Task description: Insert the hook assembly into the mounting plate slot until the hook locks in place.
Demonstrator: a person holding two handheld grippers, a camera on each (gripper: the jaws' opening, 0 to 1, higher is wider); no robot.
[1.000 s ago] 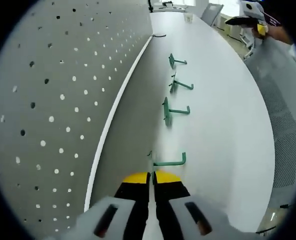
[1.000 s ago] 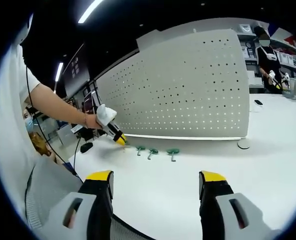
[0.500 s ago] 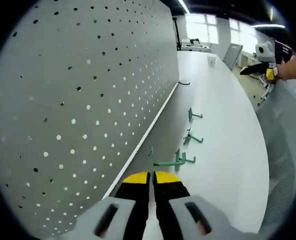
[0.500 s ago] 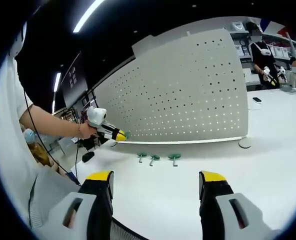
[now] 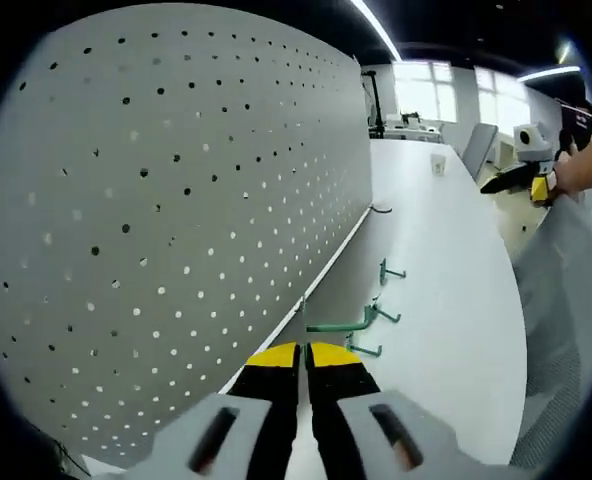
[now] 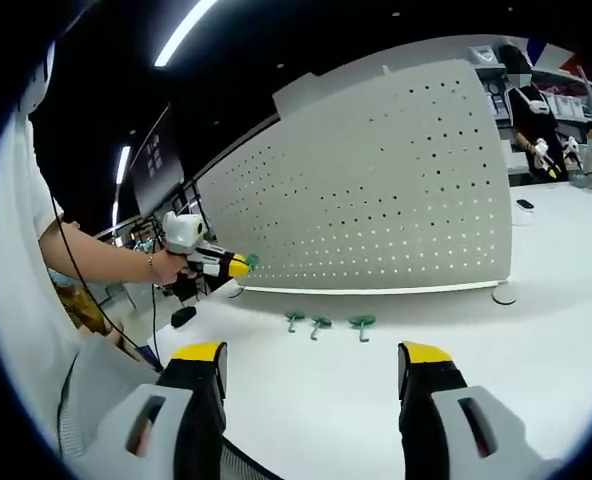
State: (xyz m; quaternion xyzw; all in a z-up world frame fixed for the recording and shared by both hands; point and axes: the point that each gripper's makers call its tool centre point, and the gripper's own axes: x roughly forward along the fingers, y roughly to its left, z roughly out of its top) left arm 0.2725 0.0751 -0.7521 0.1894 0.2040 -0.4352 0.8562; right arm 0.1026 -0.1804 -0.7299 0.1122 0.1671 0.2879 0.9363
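The left gripper (image 5: 304,352) is clamped on a green hook (image 5: 338,323), lifted off the table (image 5: 456,320) and held close to the pegboard (image 5: 156,220), apparently to line its end up with a hole. 3 spare hooks (image 6: 321,322) lie on the table by the board's foot. The right gripper (image 6: 311,372) hangs wide apart, empty, low and well back, seemingly watching.

Looks like a lab or workshop hall: a long white bench (image 6: 536,330) carrying an upright grey pegboard (image 6: 376,190) ahead of the right claw, ceiling strip lights (image 6: 181,32) overhead, stocked shelves (image 6: 496,85) and other masked people (image 6: 531,110) working far right of it.
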